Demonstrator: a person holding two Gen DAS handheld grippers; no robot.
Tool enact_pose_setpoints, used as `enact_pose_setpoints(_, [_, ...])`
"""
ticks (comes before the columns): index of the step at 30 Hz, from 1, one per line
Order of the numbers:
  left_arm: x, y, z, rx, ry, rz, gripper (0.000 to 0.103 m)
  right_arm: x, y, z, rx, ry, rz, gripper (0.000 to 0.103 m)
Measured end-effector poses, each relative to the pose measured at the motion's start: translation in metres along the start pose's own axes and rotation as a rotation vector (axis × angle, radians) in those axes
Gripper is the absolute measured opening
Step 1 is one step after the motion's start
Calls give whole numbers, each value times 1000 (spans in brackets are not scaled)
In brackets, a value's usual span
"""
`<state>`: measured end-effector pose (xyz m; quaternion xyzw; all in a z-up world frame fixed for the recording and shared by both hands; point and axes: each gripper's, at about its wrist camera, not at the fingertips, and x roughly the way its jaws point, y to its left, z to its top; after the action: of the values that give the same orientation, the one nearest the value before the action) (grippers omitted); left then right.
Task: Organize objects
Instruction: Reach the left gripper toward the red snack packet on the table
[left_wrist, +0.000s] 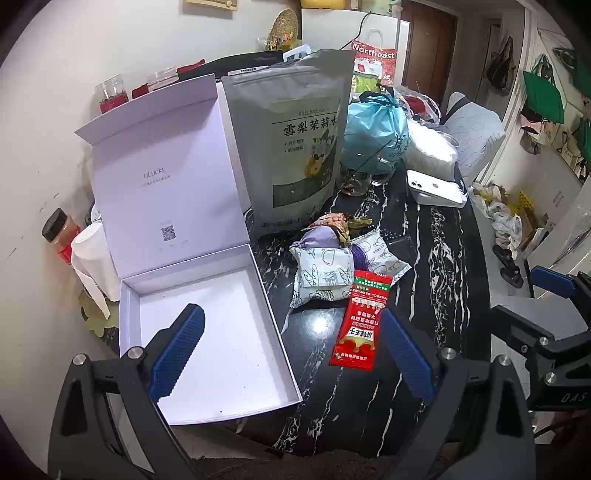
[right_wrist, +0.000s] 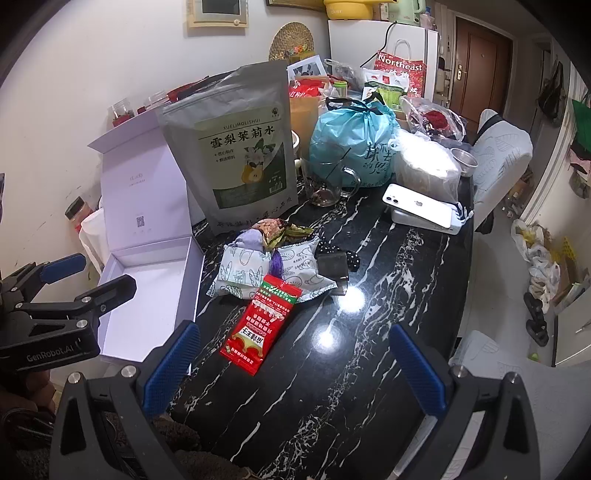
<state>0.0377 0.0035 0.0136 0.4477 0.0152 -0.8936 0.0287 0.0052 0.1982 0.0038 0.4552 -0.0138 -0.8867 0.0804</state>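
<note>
An open white gift box (left_wrist: 207, 332) (right_wrist: 147, 295) with its lid propped up sits on the black marble table (left_wrist: 424, 295) (right_wrist: 388, 277); nothing lies inside it. A red snack packet (left_wrist: 360, 319) (right_wrist: 260, 319) lies beside a pile of small wrapped snacks (left_wrist: 325, 273) (right_wrist: 258, 258). My left gripper (left_wrist: 291, 350) hovers open over the box's right edge, and the packet is near its right finger. My right gripper (right_wrist: 295, 365) hovers open above the bare tabletop, with the red packet just ahead of its left finger. Neither holds anything.
A grey tea pouch (left_wrist: 291, 140) (right_wrist: 236, 147) stands behind the snacks. Farther back are a glass mug (right_wrist: 328, 184), a teal bag (right_wrist: 354, 144) and a white phone on a box (right_wrist: 421, 206). Jars stand left of the box. A chair (right_wrist: 502, 155) is at the right.
</note>
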Motion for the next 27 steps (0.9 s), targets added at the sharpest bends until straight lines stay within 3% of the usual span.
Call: enact_pose_setpoints(27, [8,-5,-5,4,34,-5,95,4,-6,-5,45,29,-5,102])
